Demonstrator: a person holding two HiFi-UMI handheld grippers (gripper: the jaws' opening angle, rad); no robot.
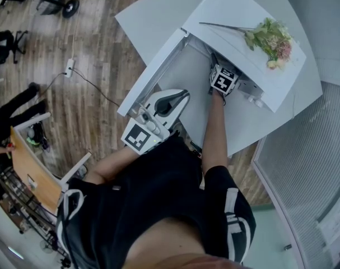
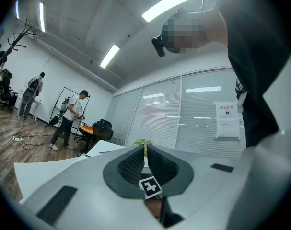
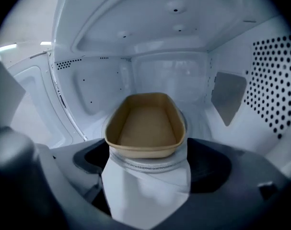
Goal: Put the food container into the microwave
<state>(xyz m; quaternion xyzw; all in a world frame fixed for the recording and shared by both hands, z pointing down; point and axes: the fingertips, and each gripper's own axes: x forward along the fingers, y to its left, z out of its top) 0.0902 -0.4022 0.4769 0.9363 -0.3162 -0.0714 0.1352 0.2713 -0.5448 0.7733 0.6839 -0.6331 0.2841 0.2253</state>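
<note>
The tan food container (image 3: 146, 126) lies level inside the white microwave (image 3: 92, 87), over a pale ring on the floor. My right gripper (image 3: 146, 151) reaches in through the microwave mouth. Its jaws stand wide apart and press the container's near end from both sides. In the head view the right gripper (image 1: 222, 77) is at the mouth of the microwave (image 1: 237, 24) and the container is hidden. The left gripper (image 1: 171, 102) hangs back near my body, shut and empty. In its own view the left gripper (image 2: 145, 151) points toward the microwave.
The microwave door (image 1: 153, 74) hangs open to the left. A bunch of flowers (image 1: 270, 41) lies on top of the microwave. The counter (image 1: 158, 10) extends behind it. Two people (image 2: 71, 119) stand by a desk across the room.
</note>
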